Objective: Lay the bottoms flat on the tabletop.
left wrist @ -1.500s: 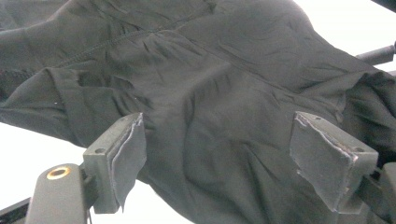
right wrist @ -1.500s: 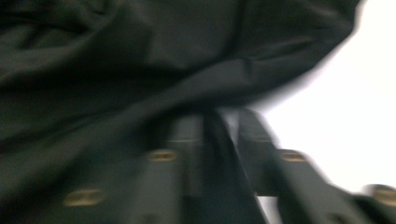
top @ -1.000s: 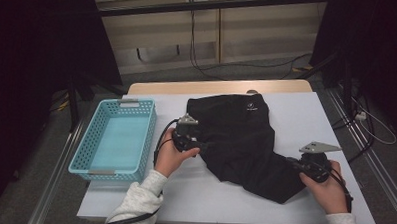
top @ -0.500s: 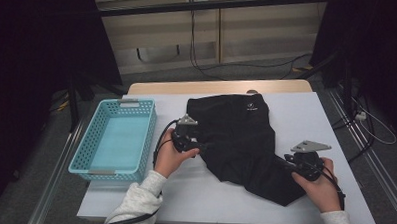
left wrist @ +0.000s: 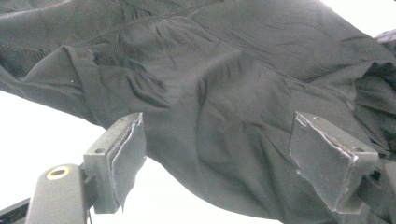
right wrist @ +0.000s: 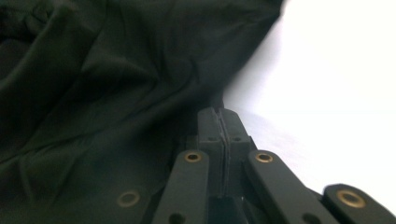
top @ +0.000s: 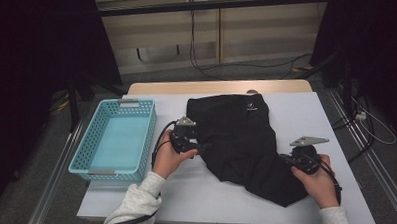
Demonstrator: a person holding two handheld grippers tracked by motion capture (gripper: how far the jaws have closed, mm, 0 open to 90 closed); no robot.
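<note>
A black garment (top: 241, 128) lies spread on the white table (top: 208, 197). At its left edge my left gripper (top: 197, 148) is held open; in the left gripper view the wrinkled cloth (left wrist: 210, 84) lies between and beyond its wide jaws (left wrist: 219, 126) without the pads pressing it. My right gripper (top: 286, 158) is at the garment's lower right edge. Its jaws have just been closing, and in the right gripper view the pads (right wrist: 219, 112) meet tightly where the dark cloth's (right wrist: 93, 93) edge runs into the tips.
A light blue plastic basket (top: 79, 163) stands at the table's left side. Bare white tabletop lies in front of the garment and to its right. Cables trail on the floor behind the table.
My right hand has shifted a little to the left, onto the garment's edge. The left hand and the garment have kept still.
</note>
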